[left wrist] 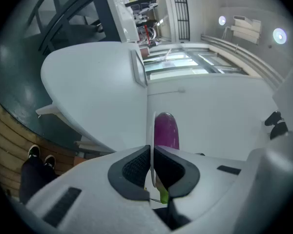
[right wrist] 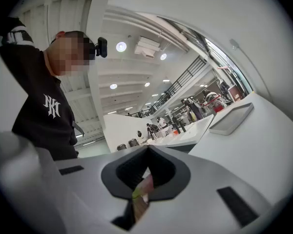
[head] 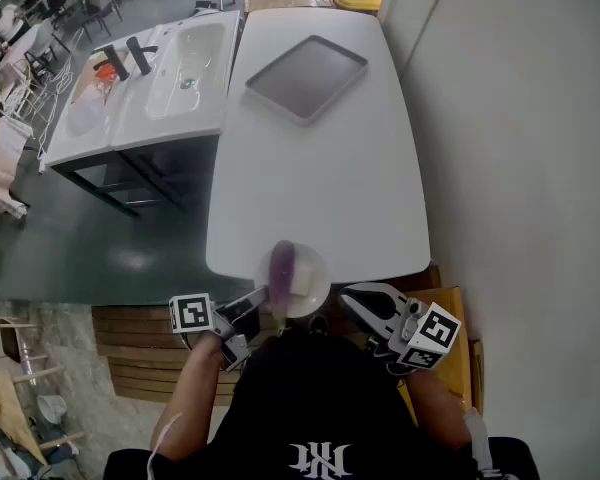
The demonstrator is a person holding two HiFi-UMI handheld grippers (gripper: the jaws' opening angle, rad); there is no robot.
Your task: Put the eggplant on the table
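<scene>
Plainly the left gripper (head: 264, 294) pinches the rim of the white plate (head: 312, 280); the right gripper (head: 351, 296) is closed on nothing; the eggplant (head: 281, 264) looks light, glossy, roll-prone; grip its middle.

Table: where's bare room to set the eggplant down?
Bare: the wide stretch of table between the tray at the far end and the plate at the near edge. Crowded only there: plate holding the eggplant, left gripper shut on its rim, right gripper beside.
</scene>
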